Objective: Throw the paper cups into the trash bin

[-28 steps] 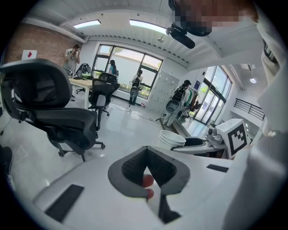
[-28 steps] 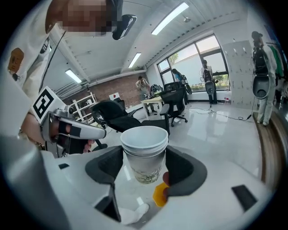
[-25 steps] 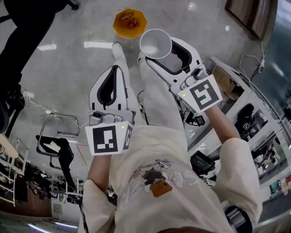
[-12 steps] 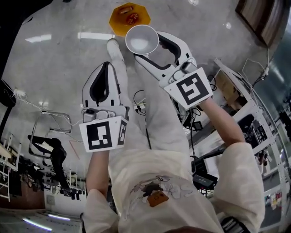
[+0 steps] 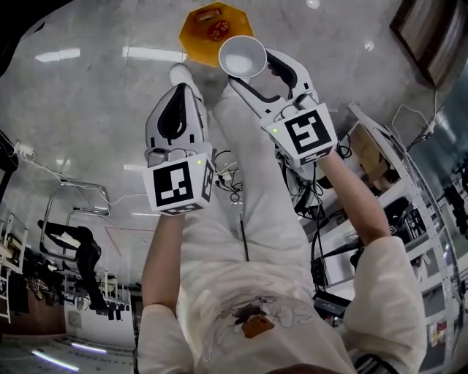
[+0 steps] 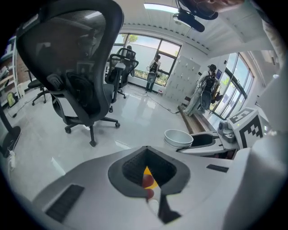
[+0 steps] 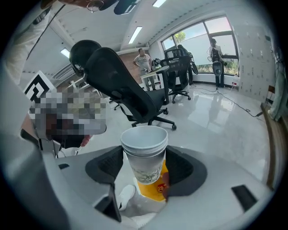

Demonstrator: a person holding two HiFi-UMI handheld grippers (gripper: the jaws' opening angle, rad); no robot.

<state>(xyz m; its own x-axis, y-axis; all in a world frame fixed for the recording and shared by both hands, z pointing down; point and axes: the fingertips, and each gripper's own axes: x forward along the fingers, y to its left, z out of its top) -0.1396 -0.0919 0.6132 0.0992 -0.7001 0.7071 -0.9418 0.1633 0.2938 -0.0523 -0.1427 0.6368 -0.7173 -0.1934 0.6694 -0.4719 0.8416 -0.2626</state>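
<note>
Right gripper fingers clamped on 2 nested paper cups (carry step); left gripper fingers together. Next: centre over orange trash bin, release.

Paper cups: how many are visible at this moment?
2 paper cups, nested one inside the other, both clamped in the tongs of the right gripper above the orange trash bin. More may be hidden inside the stack.

The paper cups cover an edge of the trash bin, whose red bits are too small to name (head view). In the left gripper view the left tongs hide all but a sliver of it.
</note>
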